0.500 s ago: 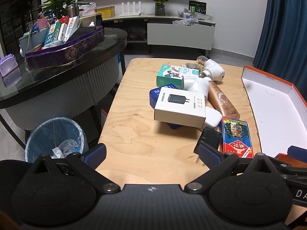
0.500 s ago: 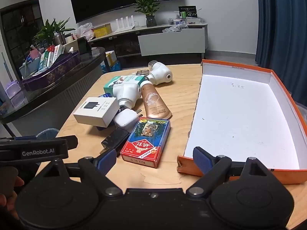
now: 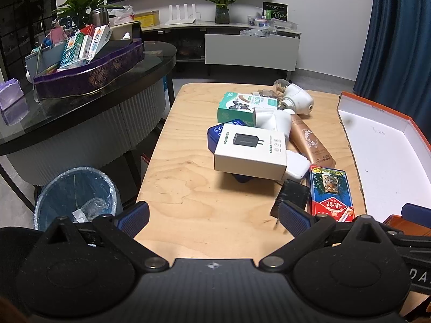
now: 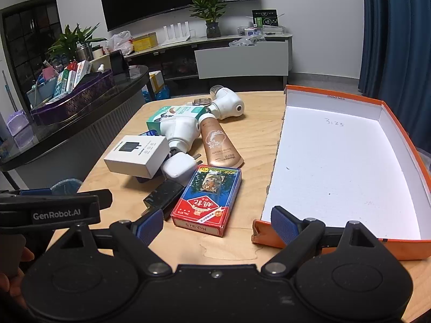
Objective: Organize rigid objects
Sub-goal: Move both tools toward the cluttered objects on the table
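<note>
Both grippers, left [image 3: 212, 222] and right [image 4: 216, 227], hung empty with fingers wide apart, the card box [image 4: 207, 197] lying flat on the surface [image 4: 258, 140] just ahead of the right fingers, likely light, stiff, glossy, best pinched across its long edges.

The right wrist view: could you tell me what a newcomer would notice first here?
A big, empty orange cardboard box with a white inside fills the right side of the wooden table. Left of it lies a jumbled pile, and the red-and-blue playing-card pack sits nearest the open right tongs.
</note>
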Demonstrator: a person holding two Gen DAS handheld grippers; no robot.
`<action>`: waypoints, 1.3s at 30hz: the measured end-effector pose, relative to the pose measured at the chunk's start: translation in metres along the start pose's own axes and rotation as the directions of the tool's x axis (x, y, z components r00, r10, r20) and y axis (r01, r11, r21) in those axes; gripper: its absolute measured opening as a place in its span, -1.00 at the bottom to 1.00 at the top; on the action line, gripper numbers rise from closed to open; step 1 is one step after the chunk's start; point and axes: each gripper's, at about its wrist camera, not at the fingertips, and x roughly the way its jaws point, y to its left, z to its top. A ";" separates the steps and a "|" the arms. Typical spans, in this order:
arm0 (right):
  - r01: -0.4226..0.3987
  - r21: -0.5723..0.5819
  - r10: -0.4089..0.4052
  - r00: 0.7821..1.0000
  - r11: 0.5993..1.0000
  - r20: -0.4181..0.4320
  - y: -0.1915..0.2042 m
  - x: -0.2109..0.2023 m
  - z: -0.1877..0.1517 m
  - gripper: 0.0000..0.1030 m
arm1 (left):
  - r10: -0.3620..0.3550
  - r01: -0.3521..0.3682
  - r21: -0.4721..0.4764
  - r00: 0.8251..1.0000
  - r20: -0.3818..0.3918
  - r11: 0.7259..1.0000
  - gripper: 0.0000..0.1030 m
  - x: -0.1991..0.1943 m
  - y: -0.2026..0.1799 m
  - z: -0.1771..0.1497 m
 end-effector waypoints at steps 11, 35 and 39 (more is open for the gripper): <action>-0.003 -0.015 0.003 1.000 1.000 0.000 0.002 0.001 0.001 0.99 | -0.001 0.001 -0.003 1.000 0.001 1.000 1.00 0.002 -0.001 0.000; -0.025 -0.017 0.025 0.999 1.000 0.032 0.012 0.008 0.000 0.99 | -0.009 0.009 -0.013 1.000 0.005 1.000 1.00 0.006 -0.001 0.002; -0.033 -0.003 0.033 0.999 0.999 0.019 0.012 0.011 0.001 0.99 | -0.008 0.008 -0.010 1.000 -0.001 1.000 1.00 0.009 -0.001 0.003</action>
